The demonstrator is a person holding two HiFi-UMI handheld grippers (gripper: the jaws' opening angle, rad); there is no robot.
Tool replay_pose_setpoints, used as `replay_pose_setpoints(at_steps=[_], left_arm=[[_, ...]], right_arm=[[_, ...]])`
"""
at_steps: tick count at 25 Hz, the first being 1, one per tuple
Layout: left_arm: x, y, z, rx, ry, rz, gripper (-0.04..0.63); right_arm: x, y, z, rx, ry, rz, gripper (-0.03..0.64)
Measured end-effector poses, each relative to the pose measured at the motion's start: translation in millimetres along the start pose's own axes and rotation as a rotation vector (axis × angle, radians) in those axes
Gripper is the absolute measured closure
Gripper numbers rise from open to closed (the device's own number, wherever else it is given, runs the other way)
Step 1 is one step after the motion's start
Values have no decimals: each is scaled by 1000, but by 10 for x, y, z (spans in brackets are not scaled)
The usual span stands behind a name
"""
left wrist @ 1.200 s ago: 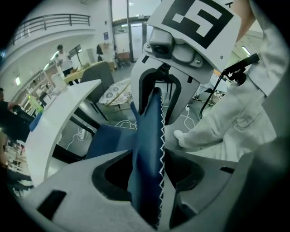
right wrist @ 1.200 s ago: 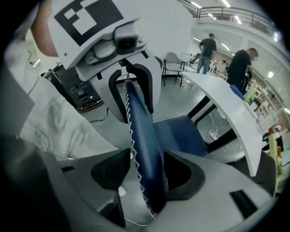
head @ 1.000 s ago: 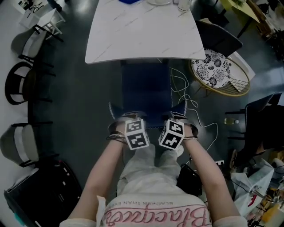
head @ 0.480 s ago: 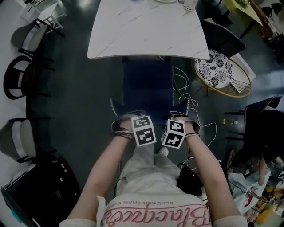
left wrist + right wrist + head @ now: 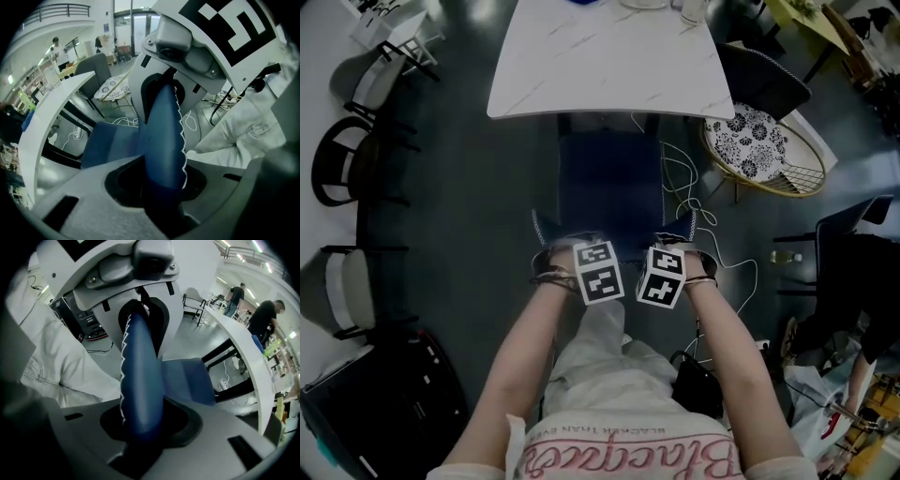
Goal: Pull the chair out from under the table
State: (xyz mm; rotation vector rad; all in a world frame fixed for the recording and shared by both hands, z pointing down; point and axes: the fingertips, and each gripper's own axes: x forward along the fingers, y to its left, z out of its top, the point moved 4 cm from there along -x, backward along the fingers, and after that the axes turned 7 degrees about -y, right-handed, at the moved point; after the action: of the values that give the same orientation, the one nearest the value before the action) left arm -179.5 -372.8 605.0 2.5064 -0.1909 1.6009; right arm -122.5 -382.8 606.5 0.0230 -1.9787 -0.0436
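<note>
chair back fills both just-closing tongs, a grip hidden overhead.

Stitched cloth chair, smooth marbled table

**Lighting and picture quality, three views**

Head view: dim and underexposed. The white tabletop at 12 o'clock is the brightest area, the floor is near black, and shadows are soft.
Left gripper view: heavy fisheye bend, black vignette at the corners, daylight from windows at 12 o'clock.
Right gripper view: same distortion, ceiling strip lights at 1 o'clock.
In both gripper views the chair back lies close to the lens and is slightly soft.
</note>
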Motion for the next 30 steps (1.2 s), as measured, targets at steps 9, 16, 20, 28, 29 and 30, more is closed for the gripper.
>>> replay_pose_setpoints(at_steps=[9,16,20,28,29,30], left_arm=[[15,-673,-4,-4,2,-1,483],[49,-1287,-23,0,8,1,483],[38,-1605,-49,-1,3,9,483],[44,-2223,-93,-3,4,15,483],[42,-2284,-96,-2,4,17,483],[43,-2346,-101,-2,4,19,483]], right_arm=[[-106,658,-98,5,-3,1,508],[-179,1267,-192,10,-10,-4,508],[-224,1582,-210,12,-8,-7,505],[-299,2189,-268,8,-13,-21,502],[-309,2249,-271,8,-17,-25,502],[-317,2311,-275,7,-19,-28,500]])
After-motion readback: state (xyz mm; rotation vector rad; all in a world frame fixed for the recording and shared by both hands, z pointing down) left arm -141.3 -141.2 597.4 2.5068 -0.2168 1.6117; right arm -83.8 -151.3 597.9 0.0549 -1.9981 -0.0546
